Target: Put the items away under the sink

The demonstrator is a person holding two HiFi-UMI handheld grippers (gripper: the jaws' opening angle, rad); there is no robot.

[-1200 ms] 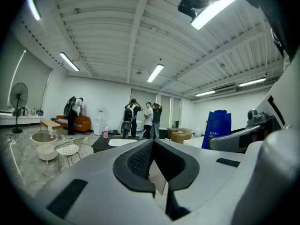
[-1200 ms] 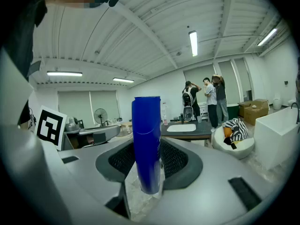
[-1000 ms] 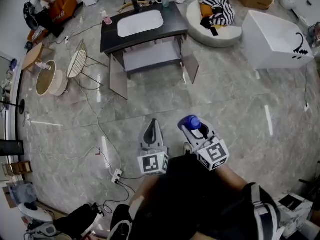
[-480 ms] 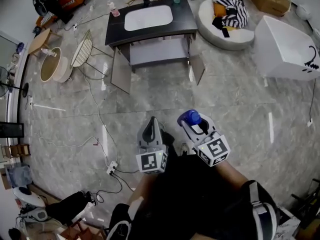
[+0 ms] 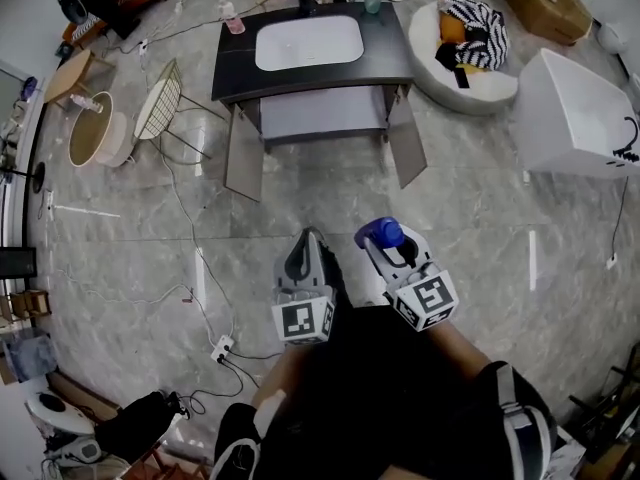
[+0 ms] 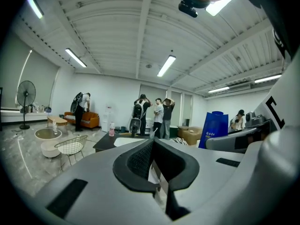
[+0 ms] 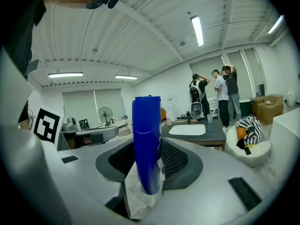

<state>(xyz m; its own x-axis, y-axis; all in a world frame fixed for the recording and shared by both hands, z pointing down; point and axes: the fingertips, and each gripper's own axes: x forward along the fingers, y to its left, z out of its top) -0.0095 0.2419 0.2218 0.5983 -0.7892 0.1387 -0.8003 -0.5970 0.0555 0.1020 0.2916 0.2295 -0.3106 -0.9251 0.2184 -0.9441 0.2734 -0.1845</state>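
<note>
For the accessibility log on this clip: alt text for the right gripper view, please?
The right gripper is shut on an upright blue bottle that fills the middle of the view. Beyond it stands a dark sink unit with a white basin, and three people stand behind that.

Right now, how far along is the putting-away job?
Early on. Done: the doors under the sink stand open; the shelf looks bare. In hand: the right claw grips a blue bottle, well short of the sink; the left claw is shut, empty. Left: carry the bottle over and set it inside. The pink bottle on the counter may follow.
</note>
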